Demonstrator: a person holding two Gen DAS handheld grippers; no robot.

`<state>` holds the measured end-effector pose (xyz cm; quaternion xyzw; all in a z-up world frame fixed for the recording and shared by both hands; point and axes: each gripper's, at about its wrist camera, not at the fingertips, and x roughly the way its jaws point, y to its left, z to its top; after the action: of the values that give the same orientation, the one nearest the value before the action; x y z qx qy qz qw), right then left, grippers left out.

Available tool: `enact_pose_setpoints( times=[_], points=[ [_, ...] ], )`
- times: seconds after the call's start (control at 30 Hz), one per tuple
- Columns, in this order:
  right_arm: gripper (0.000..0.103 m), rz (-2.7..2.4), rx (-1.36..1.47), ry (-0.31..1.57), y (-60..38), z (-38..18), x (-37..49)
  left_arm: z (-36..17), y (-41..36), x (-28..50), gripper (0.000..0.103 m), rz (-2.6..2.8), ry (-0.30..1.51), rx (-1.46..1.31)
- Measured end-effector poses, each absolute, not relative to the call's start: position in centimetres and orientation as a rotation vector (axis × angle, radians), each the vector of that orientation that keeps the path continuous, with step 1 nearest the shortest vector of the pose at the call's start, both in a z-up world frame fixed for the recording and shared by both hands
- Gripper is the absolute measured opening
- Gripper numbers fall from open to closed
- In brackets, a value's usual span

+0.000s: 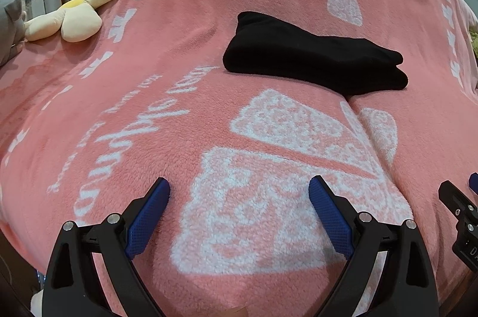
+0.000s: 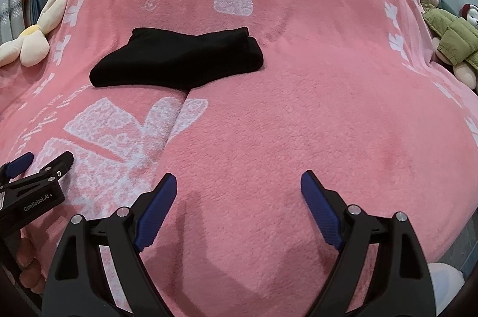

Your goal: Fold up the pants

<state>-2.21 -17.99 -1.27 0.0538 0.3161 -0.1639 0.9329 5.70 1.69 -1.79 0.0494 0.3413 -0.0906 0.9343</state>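
Left wrist view: black pants (image 1: pixel 313 60) lie bunched mid-bed on pink blanket (image 1: pixel 179 27), well beyond both grippers. Left gripper (image 1: pixel 239 188) & right gripper (image 2: pixel 239 182) hover wide open, empty. Fabric prob. soft, light, floppy; best pinched at near edge.

Left wrist: you looked down along the left gripper (image 1: pixel 239 185), close over the bed's near edge.
Right wrist: same slant, beside it.
Shared: black pants (image 1: pixel 313 60), pink blanket (image 2: pixel 328 108).
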Motion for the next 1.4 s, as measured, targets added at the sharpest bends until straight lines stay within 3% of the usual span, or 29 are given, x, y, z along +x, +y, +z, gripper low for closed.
enact_pose_setpoints(
  times=[1.4],
  points=[
    [0.083, -0.355, 0.126, 0.642, -16.7, -1.4, -2.4, -1.5, 1.7, 5.2, 0.092, -0.181, 0.679, 0.075]
  ],
)
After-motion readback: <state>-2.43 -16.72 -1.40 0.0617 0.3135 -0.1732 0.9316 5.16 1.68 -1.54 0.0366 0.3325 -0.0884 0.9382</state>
